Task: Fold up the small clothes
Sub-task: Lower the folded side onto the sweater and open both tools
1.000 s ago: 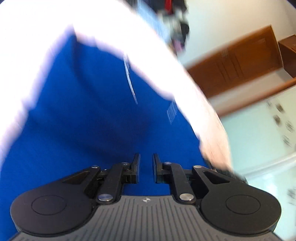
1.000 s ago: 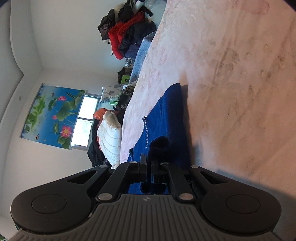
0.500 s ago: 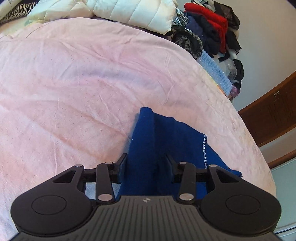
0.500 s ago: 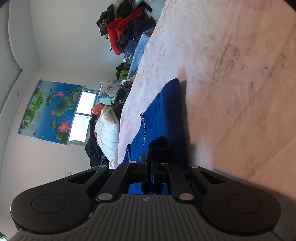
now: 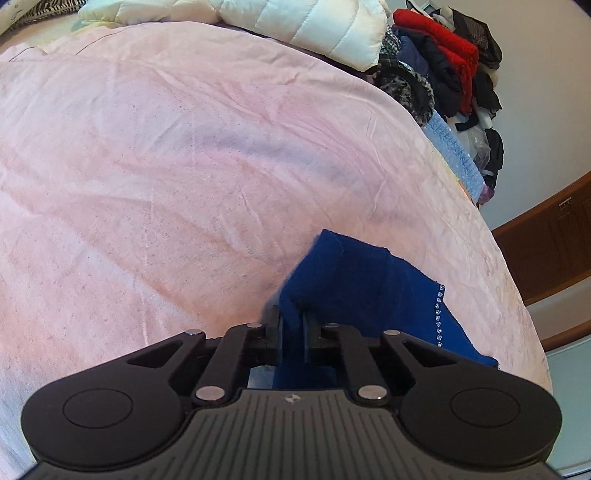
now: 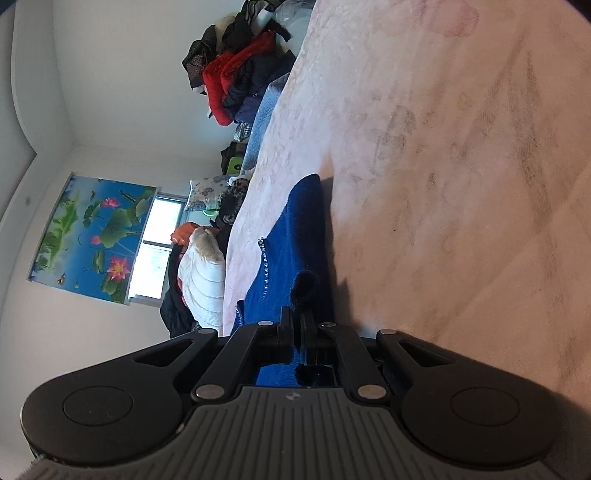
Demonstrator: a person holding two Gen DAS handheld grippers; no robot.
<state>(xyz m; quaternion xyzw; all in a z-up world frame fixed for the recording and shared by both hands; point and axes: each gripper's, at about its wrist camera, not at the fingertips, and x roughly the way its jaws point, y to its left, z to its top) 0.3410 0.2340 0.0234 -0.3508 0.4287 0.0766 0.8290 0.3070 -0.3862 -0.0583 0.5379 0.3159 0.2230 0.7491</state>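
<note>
With the left gripper (image 5: 291,317) closing on an edge of the small royal-blue knit garment (image 5: 362,291) lying on the pink bedspread (image 5: 184,166) and the right gripper (image 6: 296,323) clamped on another fold, the fold appears set to begin, calling for a joint lift.

A wrinkled pink bedspread (image 5: 184,177) is covering the bed and filling most of both views. A white puffer jacket (image 5: 295,22) is lying along its far edge, and a red jacket (image 5: 443,48) is sitting in a heap of dark clothes (image 5: 480,92) by the pale wall. A light blue knit blanket (image 5: 454,151) is hanging at the bed's side. A lotus-print blind (image 6: 88,236) is hanging beside a bright window (image 6: 155,236). Brown wooden furniture (image 5: 546,243) is standing beyond the bed.
</note>
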